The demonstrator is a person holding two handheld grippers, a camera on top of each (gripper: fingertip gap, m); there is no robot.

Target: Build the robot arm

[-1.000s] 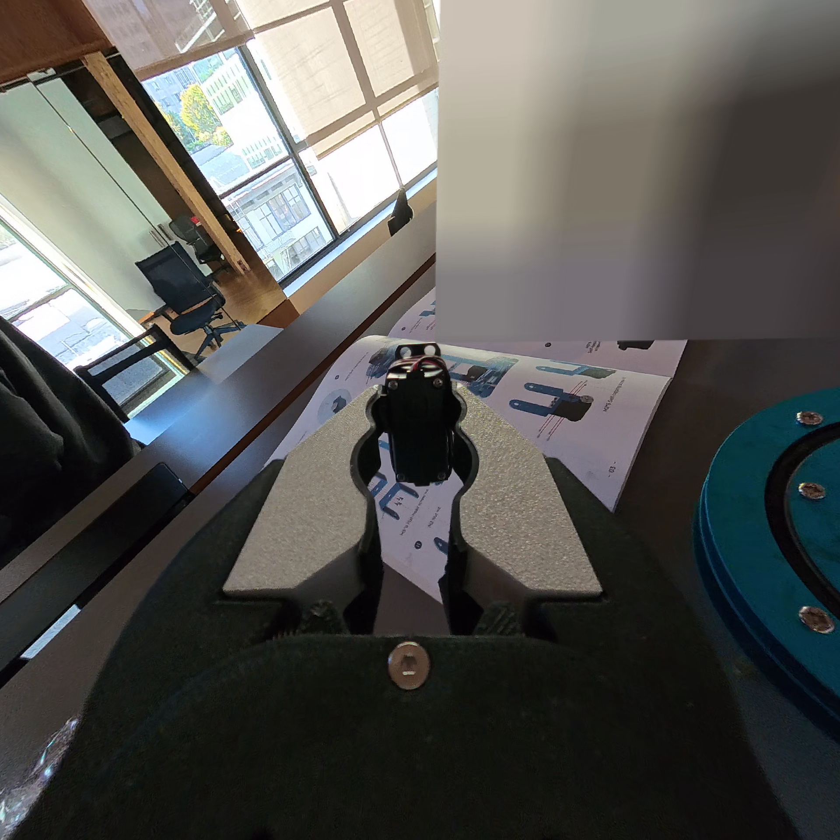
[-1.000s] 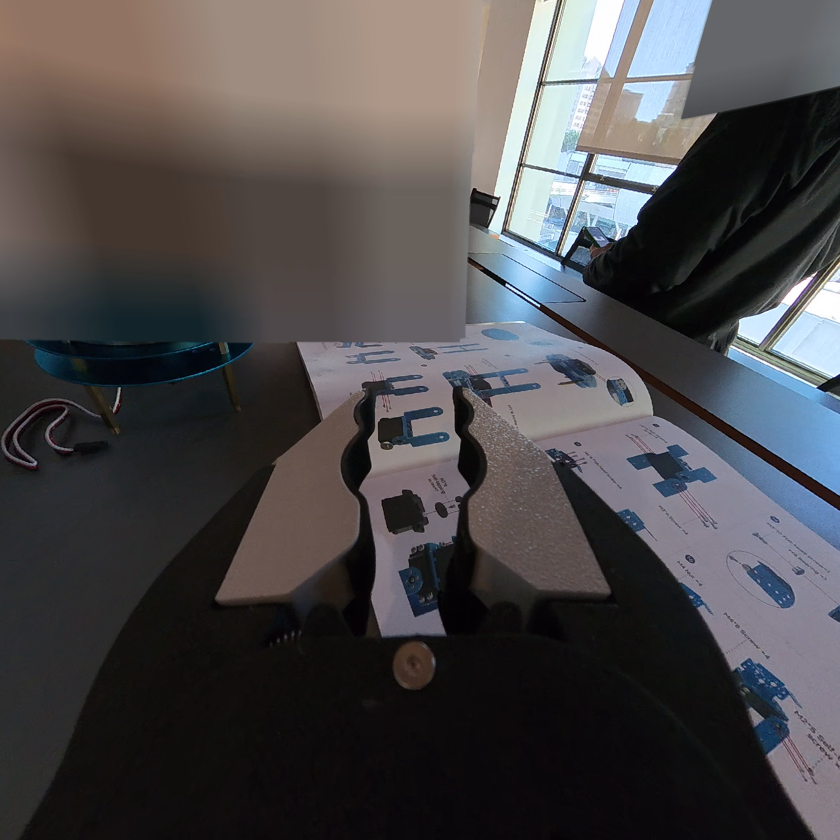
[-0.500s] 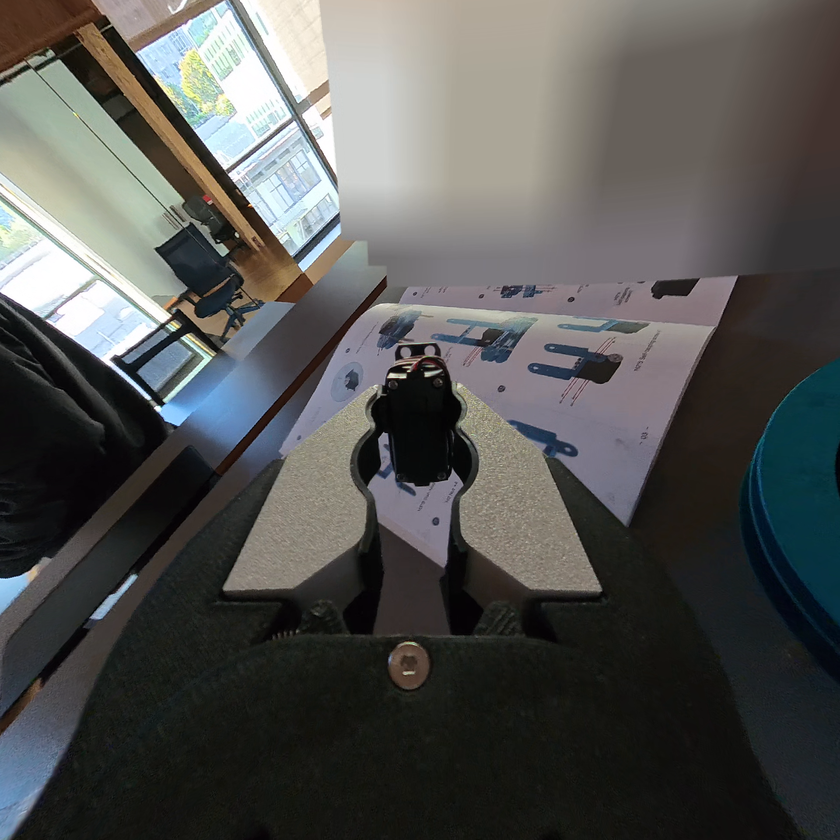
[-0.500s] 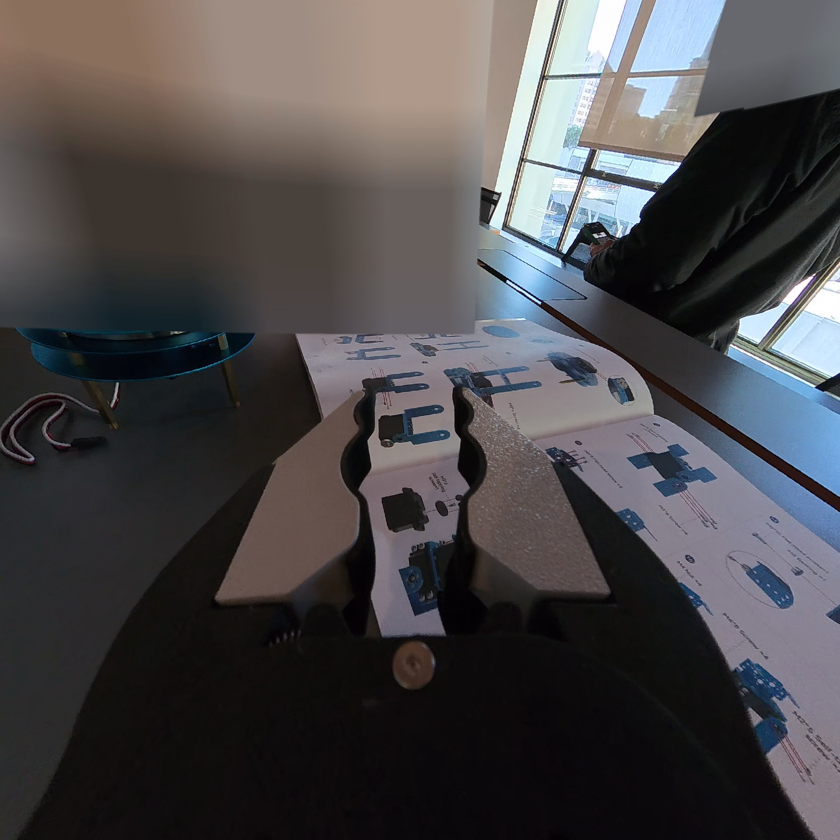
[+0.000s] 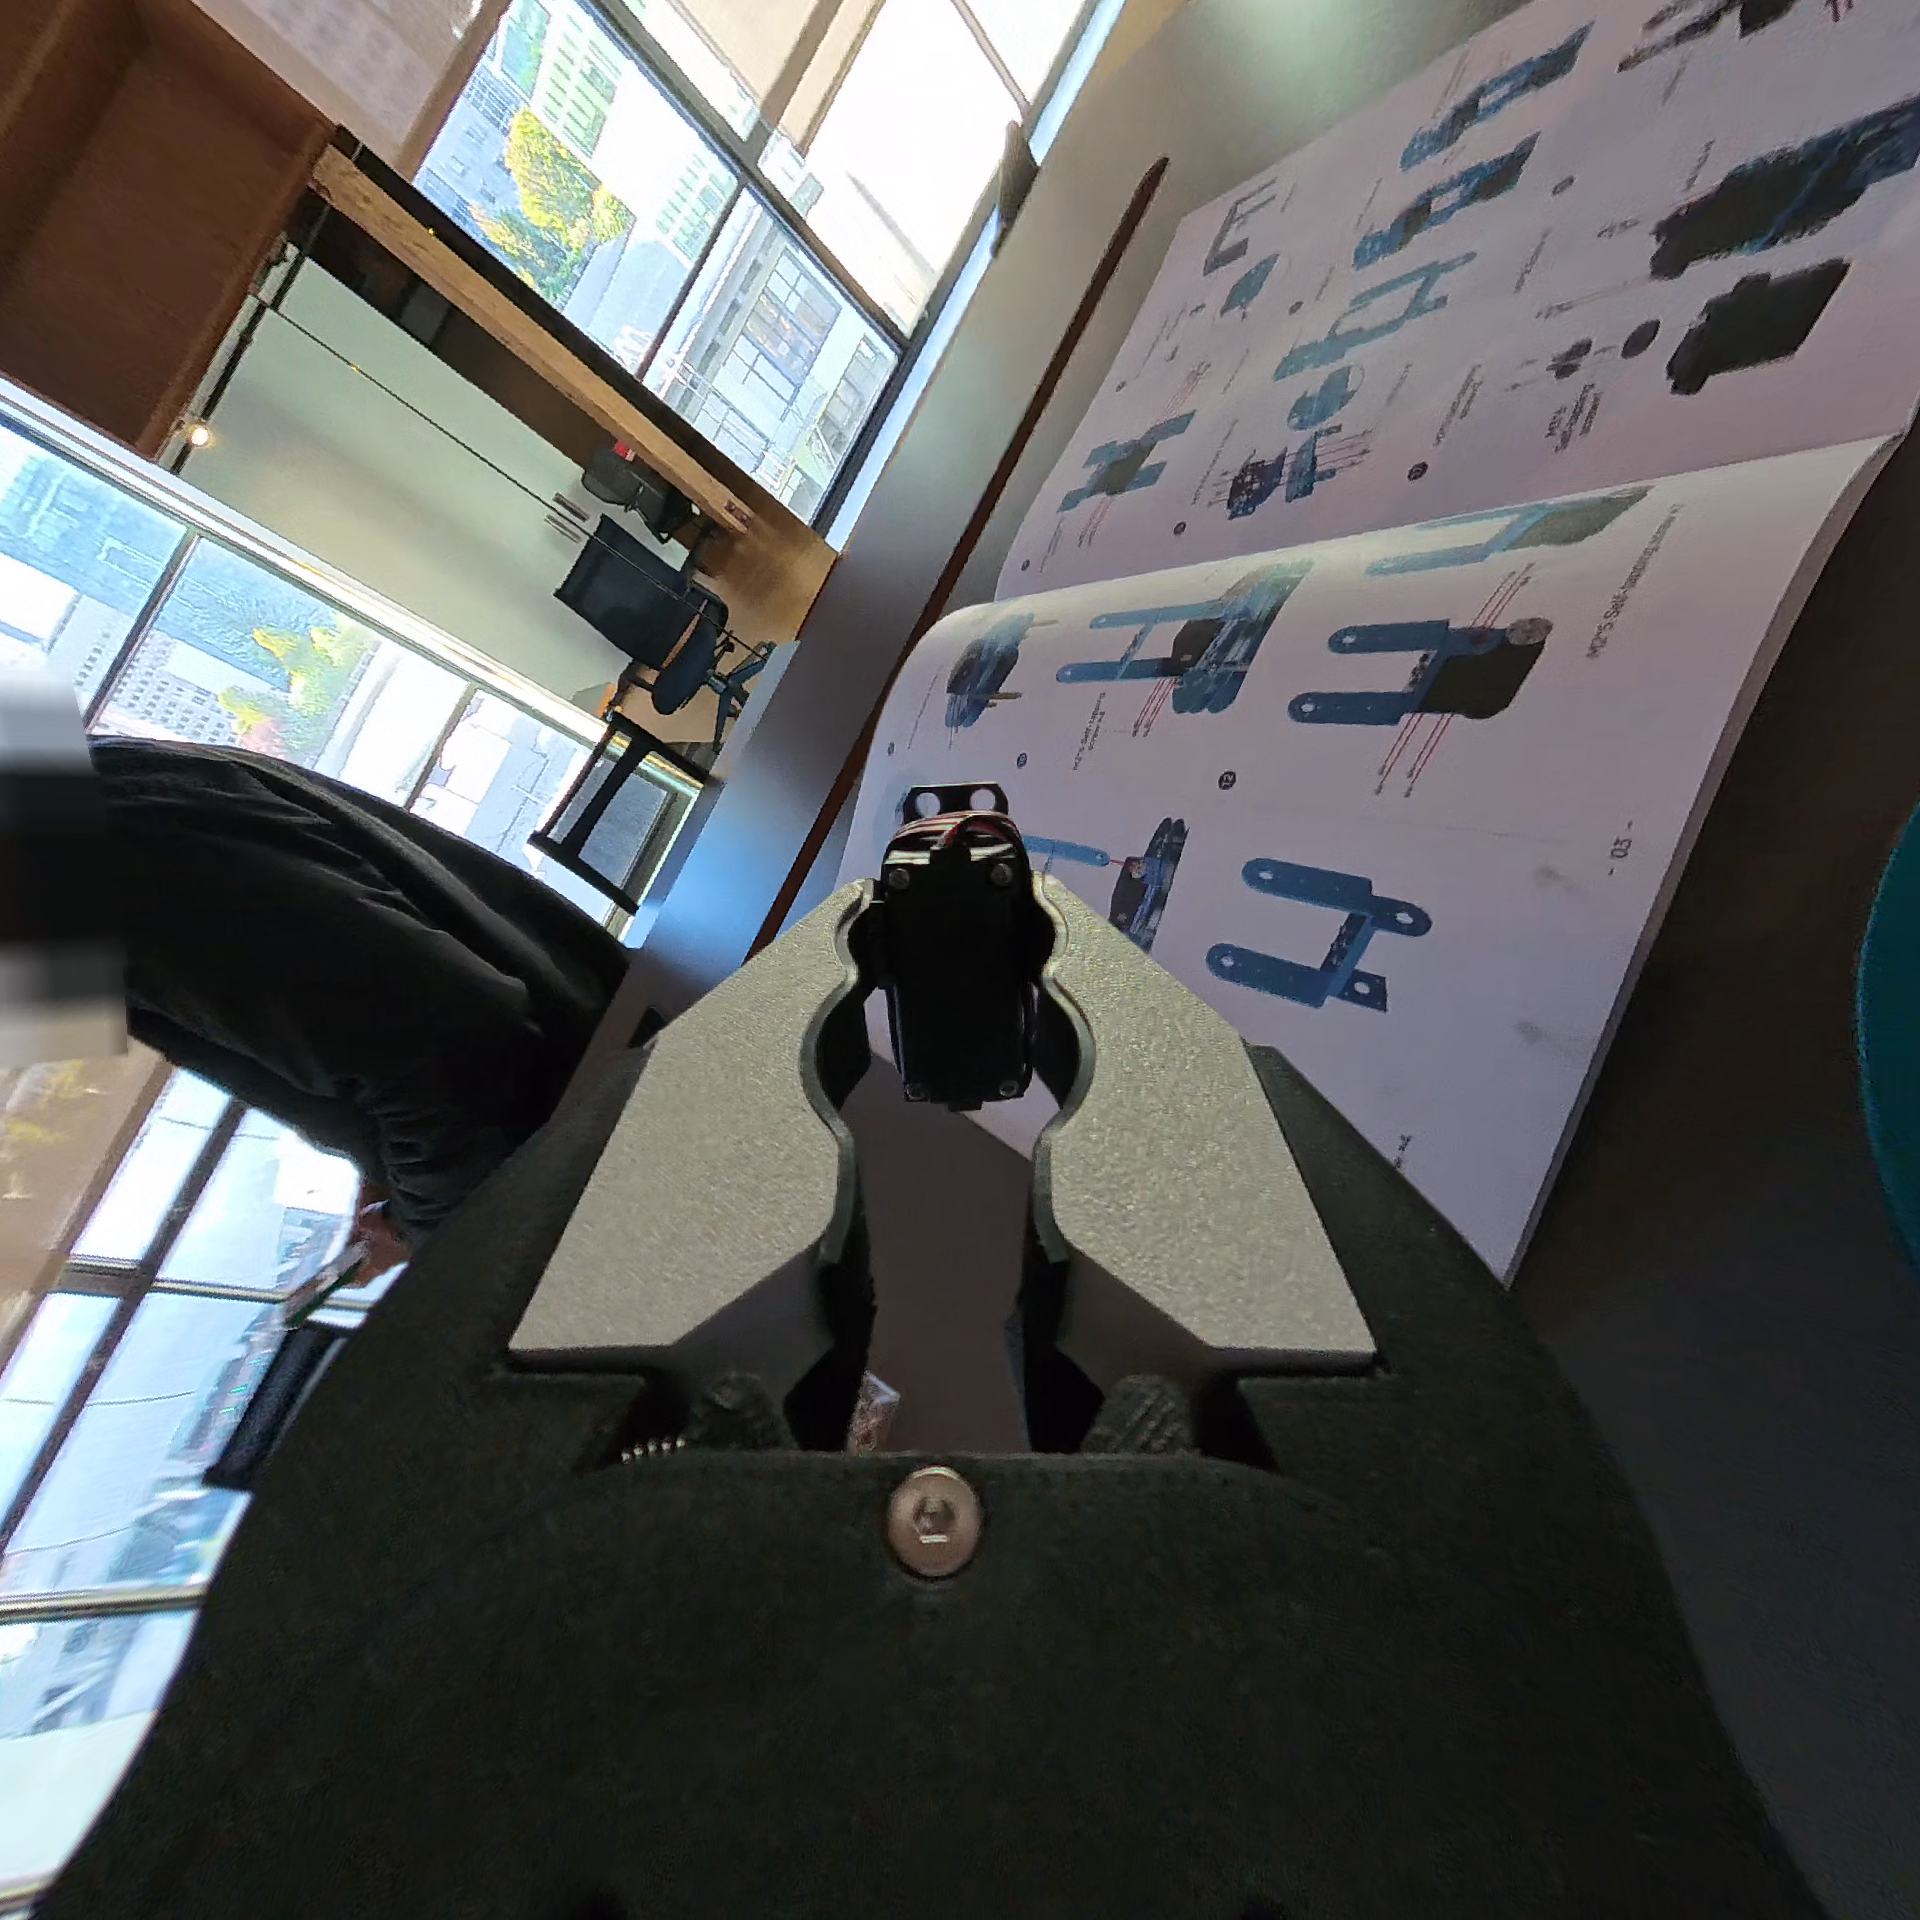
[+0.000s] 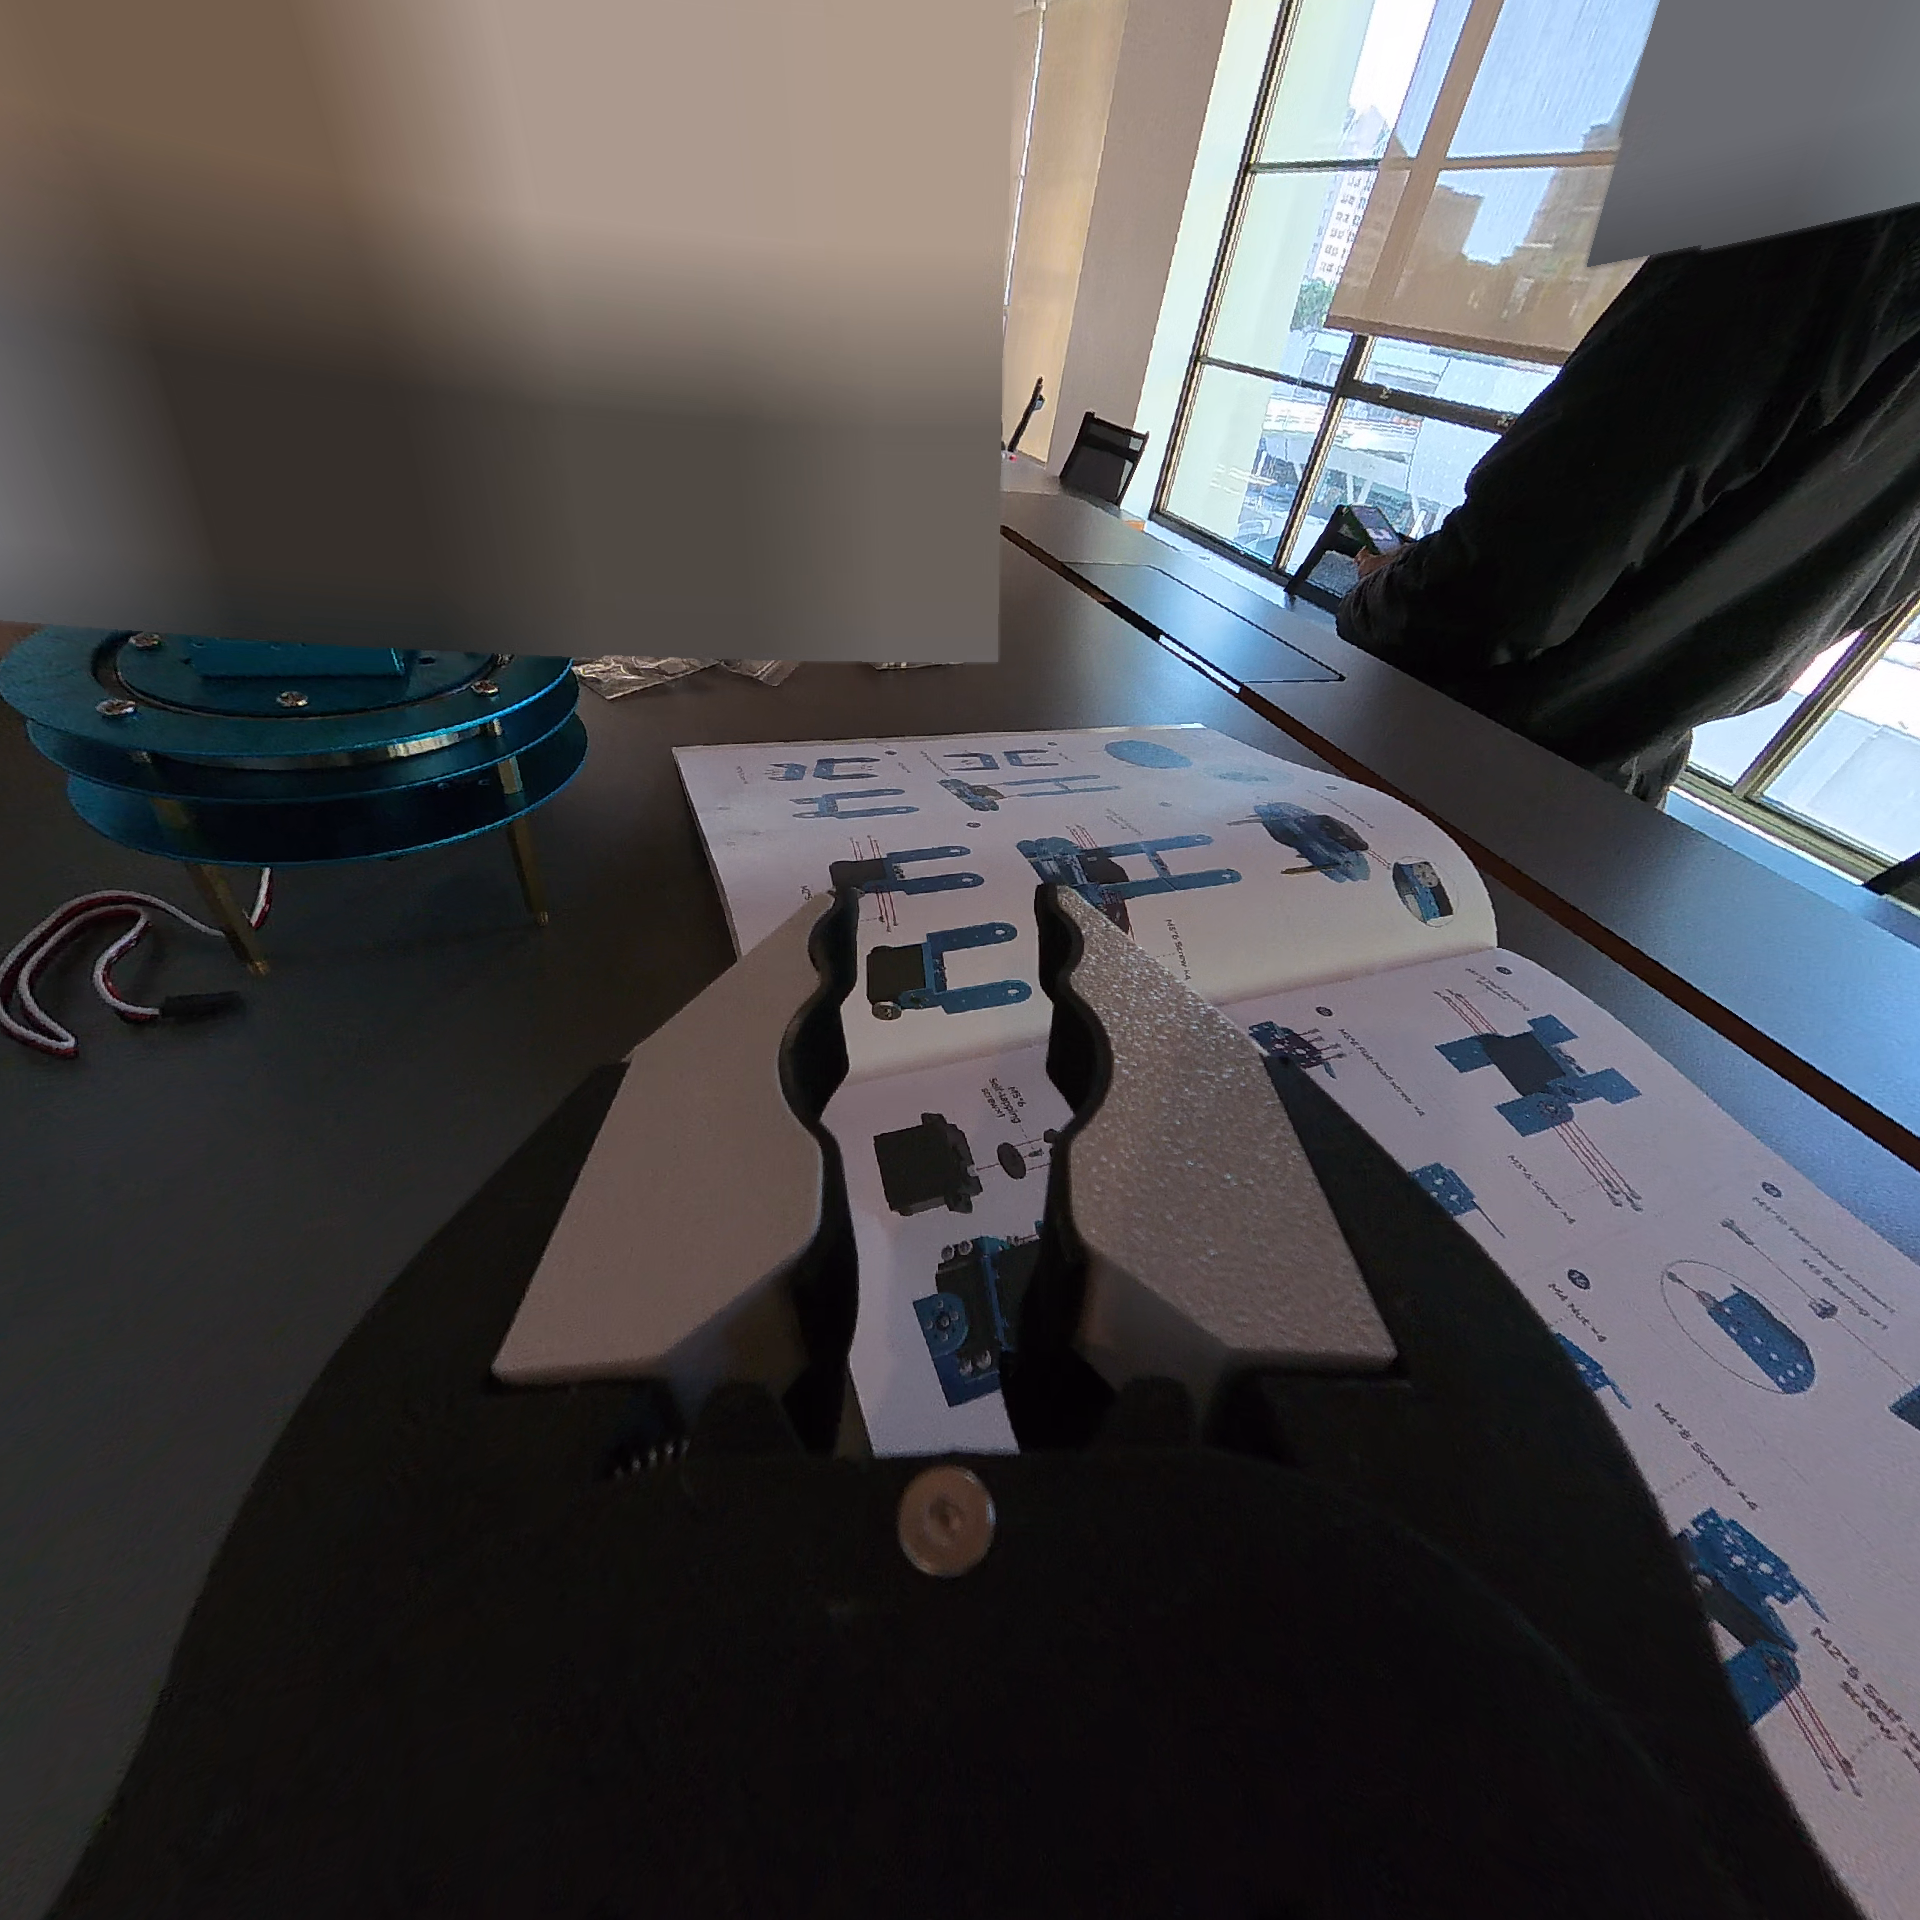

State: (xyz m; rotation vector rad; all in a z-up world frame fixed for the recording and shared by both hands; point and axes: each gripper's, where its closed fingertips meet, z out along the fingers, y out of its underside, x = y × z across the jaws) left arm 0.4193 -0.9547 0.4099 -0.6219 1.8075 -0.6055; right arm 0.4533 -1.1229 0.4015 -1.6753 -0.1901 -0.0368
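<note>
My left gripper (image 5: 954, 914) is shut on a small black servo motor (image 5: 961, 987) with red and white wires at its far end, held above the open instruction booklet (image 5: 1351, 727). The view is rolled, so the booklet slants up to the right. My right gripper (image 6: 948, 914) is open and empty, held low over the same booklet (image 6: 1299, 1039), its jaws a servo's width apart. A blue round stacked-plate base (image 6: 301, 748) on brass legs stands on the dark table (image 6: 364, 1091) to the left of my right gripper.
A red-and-white cable (image 6: 62, 977) with a black plug lies on the table beside the blue base. A person in dark clothes (image 6: 1683, 499) stands at the table's far side by the windows. The blue base's edge (image 5: 1891, 1039) shows at the right in the left wrist view. Left tips to right tips: about 20 cm.
My left gripper has rolled and swung left with the servo, so the booklet now slants and the blue base has nearly left view. My right gripper has risen slightly, showing the top of the base.
</note>
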